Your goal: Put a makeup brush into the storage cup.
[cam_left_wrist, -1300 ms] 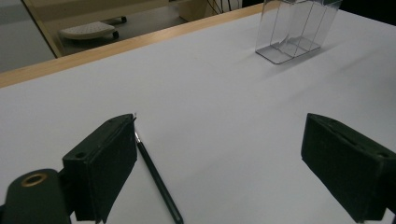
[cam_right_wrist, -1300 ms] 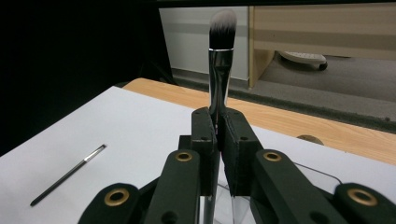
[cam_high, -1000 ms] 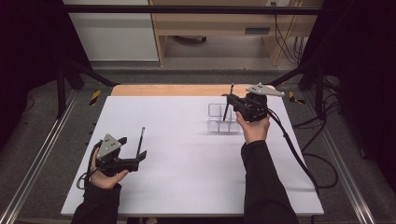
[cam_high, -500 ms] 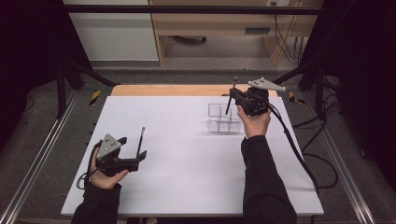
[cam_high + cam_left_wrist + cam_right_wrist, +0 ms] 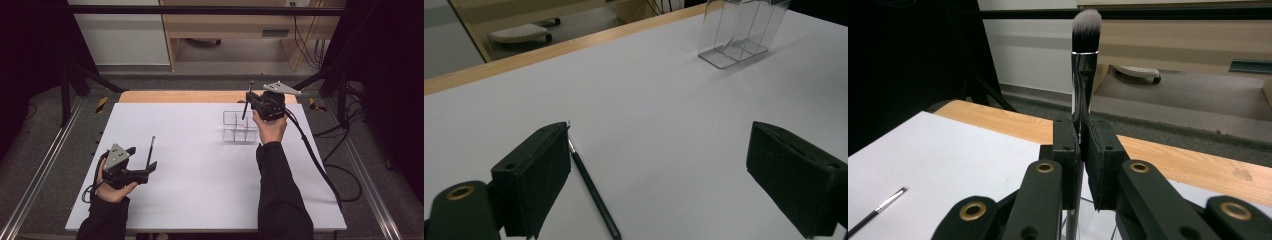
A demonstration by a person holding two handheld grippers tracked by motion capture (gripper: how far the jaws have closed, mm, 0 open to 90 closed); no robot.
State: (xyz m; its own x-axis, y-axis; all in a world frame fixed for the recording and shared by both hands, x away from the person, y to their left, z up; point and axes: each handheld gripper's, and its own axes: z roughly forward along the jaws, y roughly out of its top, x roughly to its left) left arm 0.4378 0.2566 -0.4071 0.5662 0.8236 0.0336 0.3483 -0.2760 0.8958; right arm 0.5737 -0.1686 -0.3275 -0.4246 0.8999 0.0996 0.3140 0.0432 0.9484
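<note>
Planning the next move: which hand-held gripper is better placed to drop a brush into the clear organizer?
Right: the right hand-held gripper already clamps the makeup brush upright above the clear organizer; the left hand-held gripper is open.

High view: fixed above the person's side, looking forward and down; takes in the whole white table (image 5: 200, 165), both forearms, and the floor and wooden furniture beyond.

Left gripper view: rides low over the tabletop, close to it, facing across toward the clear divided organiser (image 5: 741, 32) and the far wooden edge. A thin brush (image 5: 591, 187) lies just ahead of the lens.

Right gripper view: raised higher, facing the far wall.

Shared: organiser (image 5: 240, 127) and thin brush (image 5: 149, 151) also appear from above.
</note>
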